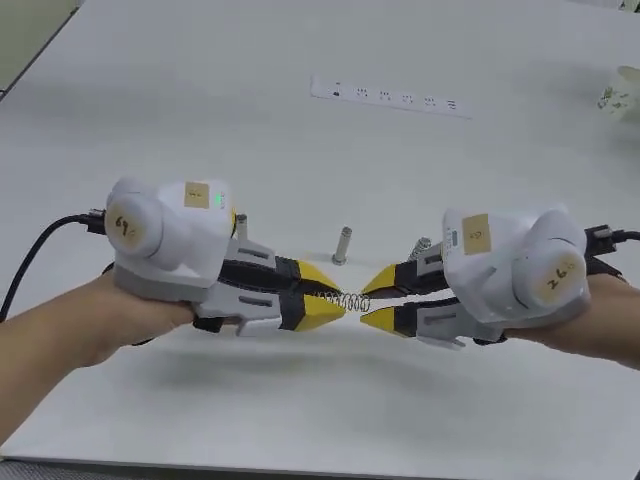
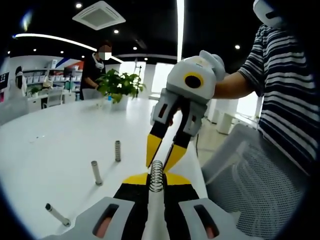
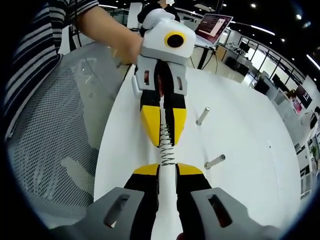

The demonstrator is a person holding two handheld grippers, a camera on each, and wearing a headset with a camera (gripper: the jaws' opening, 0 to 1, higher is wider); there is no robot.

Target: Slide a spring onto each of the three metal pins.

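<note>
Spring (image 1: 352,298), likely light and prone to buckle, best held near one end: left tongs (image 1: 338,297) pinch it; right tongs (image 1: 366,298) narrow around the other end, grip uncertain.

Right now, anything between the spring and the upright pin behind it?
Nothing visible. The spring spans between the left gripper and right gripper; only bare table separates it from the upright pin.

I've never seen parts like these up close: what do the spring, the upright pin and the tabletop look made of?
The spring is thin coiled wire, silvery and glinting, likely steel. The pin is a smooth grey cylinder with a dull sheen, probably metal. The tabletop is white and matte, perhaps laminate; unsure.
</note>
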